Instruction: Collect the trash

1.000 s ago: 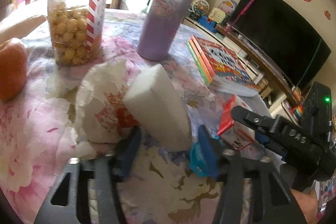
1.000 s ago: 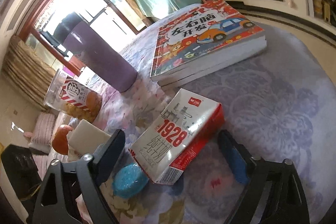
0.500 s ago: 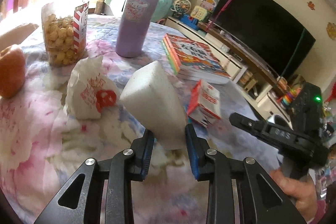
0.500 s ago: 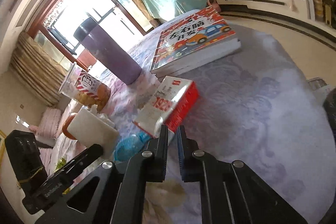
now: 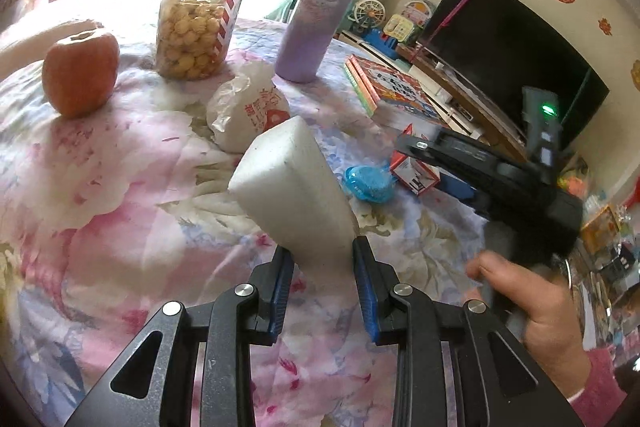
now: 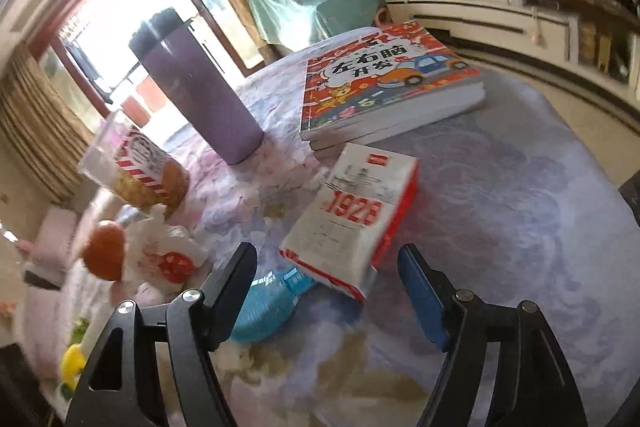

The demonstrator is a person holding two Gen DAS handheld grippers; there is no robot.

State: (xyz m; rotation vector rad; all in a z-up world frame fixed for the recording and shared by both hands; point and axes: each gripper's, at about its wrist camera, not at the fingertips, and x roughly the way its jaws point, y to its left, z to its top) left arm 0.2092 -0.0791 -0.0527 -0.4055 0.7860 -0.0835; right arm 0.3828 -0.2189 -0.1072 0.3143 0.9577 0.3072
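The left gripper [image 5: 322, 281] pinches a white foam block [image 5: 294, 193] between its blue pads and holds it above the table [image 5: 120, 187]. The right gripper [image 6: 328, 285] is opening its jaws; the milk carton [image 6: 354, 215] lies just ahead of them, not gripped. So one piece is picked up. The carton, the crumpled bag [image 5: 248, 109] and the blue lid [image 5: 368, 183] are left, I think.

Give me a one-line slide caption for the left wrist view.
Left gripper clamps a white foam block above the floral tablecloth; the right gripper reaches toward the red-and-white carton.
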